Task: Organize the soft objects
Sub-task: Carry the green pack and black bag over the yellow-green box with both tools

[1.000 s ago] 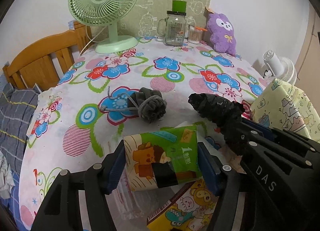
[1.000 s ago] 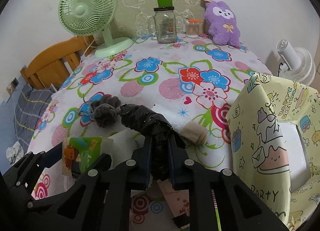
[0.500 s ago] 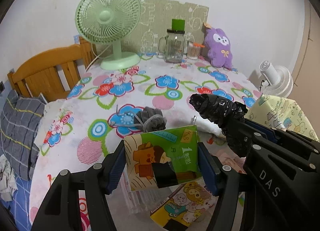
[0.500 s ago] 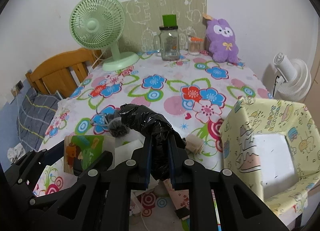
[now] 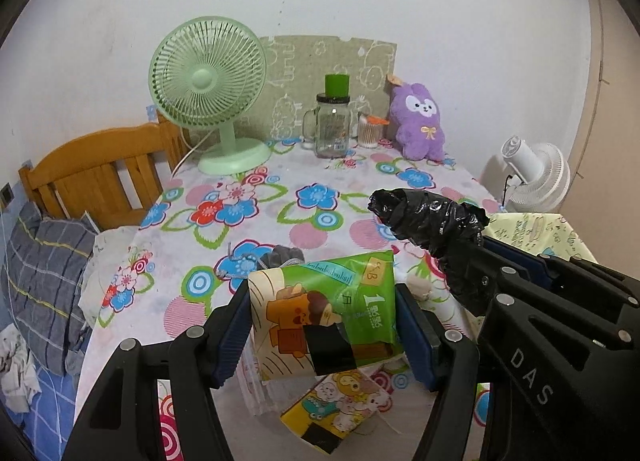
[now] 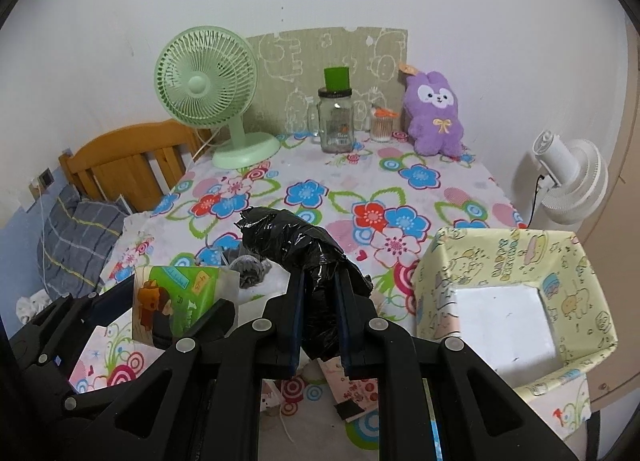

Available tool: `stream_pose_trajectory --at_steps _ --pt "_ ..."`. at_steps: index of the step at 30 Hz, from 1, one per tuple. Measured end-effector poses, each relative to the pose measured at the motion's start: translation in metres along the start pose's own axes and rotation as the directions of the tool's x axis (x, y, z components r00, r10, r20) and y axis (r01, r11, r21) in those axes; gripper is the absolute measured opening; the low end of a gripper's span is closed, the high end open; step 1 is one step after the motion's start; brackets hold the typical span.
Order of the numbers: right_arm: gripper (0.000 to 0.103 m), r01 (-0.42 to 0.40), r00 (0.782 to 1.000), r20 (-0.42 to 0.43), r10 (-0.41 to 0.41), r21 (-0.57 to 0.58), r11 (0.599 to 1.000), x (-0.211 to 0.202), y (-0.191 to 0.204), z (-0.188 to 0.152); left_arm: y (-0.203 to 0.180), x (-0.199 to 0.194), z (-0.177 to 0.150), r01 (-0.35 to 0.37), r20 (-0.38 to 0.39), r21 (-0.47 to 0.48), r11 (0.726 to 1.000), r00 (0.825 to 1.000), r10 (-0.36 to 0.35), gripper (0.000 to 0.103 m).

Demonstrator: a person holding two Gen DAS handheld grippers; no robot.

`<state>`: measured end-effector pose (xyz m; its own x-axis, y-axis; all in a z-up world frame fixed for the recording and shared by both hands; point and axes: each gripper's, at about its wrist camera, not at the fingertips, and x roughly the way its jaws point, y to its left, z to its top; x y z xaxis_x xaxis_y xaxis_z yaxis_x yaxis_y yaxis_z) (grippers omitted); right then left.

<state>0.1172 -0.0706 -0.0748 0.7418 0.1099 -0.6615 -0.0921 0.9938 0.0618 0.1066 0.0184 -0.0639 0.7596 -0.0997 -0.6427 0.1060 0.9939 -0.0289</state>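
Note:
My left gripper (image 5: 324, 325) is shut on a green tissue pack (image 5: 324, 313) and holds it above the near end of the flowered table (image 5: 320, 181). The pack also shows in the right wrist view (image 6: 172, 305). My right gripper (image 6: 320, 321) is shut on a crumpled black plastic bag roll (image 6: 296, 245), held above the table; the roll shows at right in the left wrist view (image 5: 432, 221). A grey drawstring pouch (image 6: 250, 267) lies on the table beyond both. A yellow cartoon-print box (image 6: 508, 301), open on top, stands at the right.
A green fan (image 6: 208, 81), a glass jar (image 6: 336, 121), a cotton-swab pot (image 6: 382, 125) and a purple plush (image 6: 434, 113) stand at the far edge. A wooden headboard (image 5: 96, 177) and grey pillow (image 5: 44, 281) are left. A white fan (image 6: 572, 177) is right. Cartoon packets (image 5: 336, 409) lie below.
Both grippers have risen and drawn back from the table with the tissue pack and black bag held. The table and its objects look farther and lower.

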Motion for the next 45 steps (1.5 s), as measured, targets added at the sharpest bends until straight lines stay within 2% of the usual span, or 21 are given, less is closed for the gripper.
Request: stream_pose_trajectory --at_steps 19,45 --pt "0.017 0.03 0.998 0.056 -0.029 -0.001 1.0 -0.041 -0.042 0.004 -0.049 -0.023 0.009 0.025 0.057 0.036 0.999 0.998 -0.027 0.069" --pt "0.017 0.109 0.992 0.061 -0.113 0.071 0.992 -0.055 -0.126 0.0 -0.135 -0.006 0.017 0.102 0.044 0.13 0.986 0.993 -0.109 0.069"
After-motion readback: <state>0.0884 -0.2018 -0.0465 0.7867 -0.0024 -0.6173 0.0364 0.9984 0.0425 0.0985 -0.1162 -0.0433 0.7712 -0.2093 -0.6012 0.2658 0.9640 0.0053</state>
